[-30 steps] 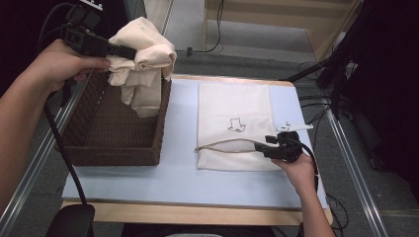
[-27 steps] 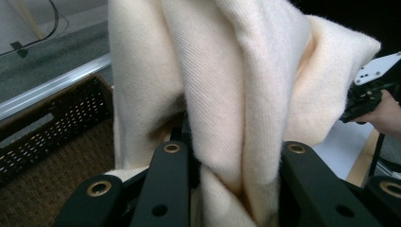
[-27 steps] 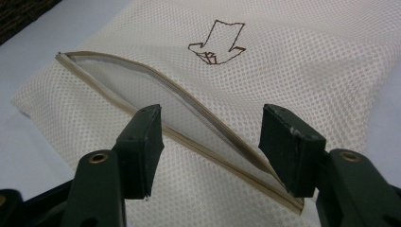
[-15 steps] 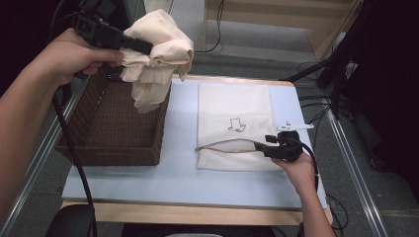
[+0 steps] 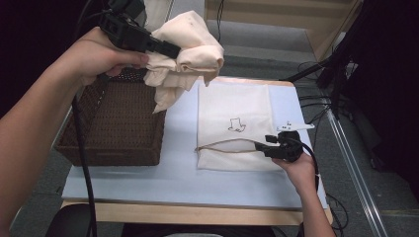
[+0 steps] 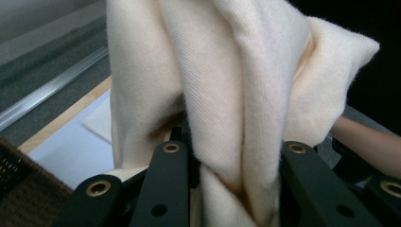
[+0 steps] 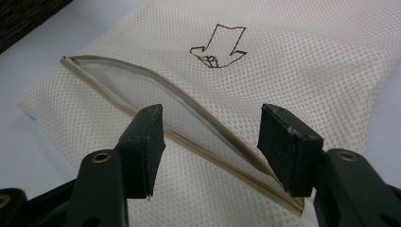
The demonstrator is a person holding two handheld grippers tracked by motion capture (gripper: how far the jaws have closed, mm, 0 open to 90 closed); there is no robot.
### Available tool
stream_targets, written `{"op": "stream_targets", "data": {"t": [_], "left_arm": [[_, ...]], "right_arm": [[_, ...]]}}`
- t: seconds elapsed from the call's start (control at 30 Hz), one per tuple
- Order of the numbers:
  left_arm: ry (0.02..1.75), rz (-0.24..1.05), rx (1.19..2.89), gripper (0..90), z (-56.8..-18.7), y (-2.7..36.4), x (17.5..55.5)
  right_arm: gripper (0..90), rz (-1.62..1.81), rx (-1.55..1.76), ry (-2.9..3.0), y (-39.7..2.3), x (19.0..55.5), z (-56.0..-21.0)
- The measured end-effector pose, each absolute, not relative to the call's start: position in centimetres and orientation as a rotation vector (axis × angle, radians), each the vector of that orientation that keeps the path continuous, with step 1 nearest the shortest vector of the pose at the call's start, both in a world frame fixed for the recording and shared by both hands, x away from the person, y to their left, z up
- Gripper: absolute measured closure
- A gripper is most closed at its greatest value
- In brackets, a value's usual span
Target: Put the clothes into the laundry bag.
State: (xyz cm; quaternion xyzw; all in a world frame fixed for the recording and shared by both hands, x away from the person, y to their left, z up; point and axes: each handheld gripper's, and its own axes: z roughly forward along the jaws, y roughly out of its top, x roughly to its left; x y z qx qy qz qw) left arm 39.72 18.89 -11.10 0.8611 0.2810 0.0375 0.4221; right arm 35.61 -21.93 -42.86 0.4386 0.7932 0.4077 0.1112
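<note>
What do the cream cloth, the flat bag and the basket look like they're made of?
The cream cloth looks like soft brushed cotton or fleece: fine ribs and a fuzzy edge. The flat bag looks like synthetic mesh, matte, with a regular grid of small holes, a zipper and beige trim. The basket looks like dark brown woven wicker or rattan, possibly plastic imitation.

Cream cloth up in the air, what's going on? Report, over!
Left gripper shut on bunched cream cloth, above brown wicker basket. Right gripper open at white mesh zip bag mouth. Nothing in the way.
</note>
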Motion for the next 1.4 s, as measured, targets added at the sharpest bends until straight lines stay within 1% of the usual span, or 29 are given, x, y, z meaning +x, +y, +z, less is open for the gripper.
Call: {"op": "stream_targets", "data": {"t": [0.37,0.53,0.73,1.17,1.2,1.4], "left_arm": [[0.605,0.011,2.175,74.5,-12.5,16.1,37.3],[0.561,-0.045,2.196,74.4,-13.0,15.5,35.6],[0.55,-0.116,2.211,74.0,-14.1,15.6,33.8],[0.529,-0.243,2.26,73.7,-19.8,14.8,32.1],[0.529,-0.243,2.26,73.6,-19.8,14.8,32.1],[0.556,-0.285,2.279,73.4,-23.4,14.0,32.3]], "right_arm": [[43.5,1.201,1.287,2.318,-22.2,35.4,-42.8],[44.2,1.201,1.28,2.316,-22.3,35.4,-42.8],[45.0,1.202,1.28,2.314,-22.3,35.4,-42.8],[45.8,1.207,1.287,2.31,-22.3,35.5,-42.9],[45.9,1.206,1.278,2.314,-22.3,35.5,-42.9],[46.6,1.212,1.289,2.312,-22.5,35.4,-42.9]]}}
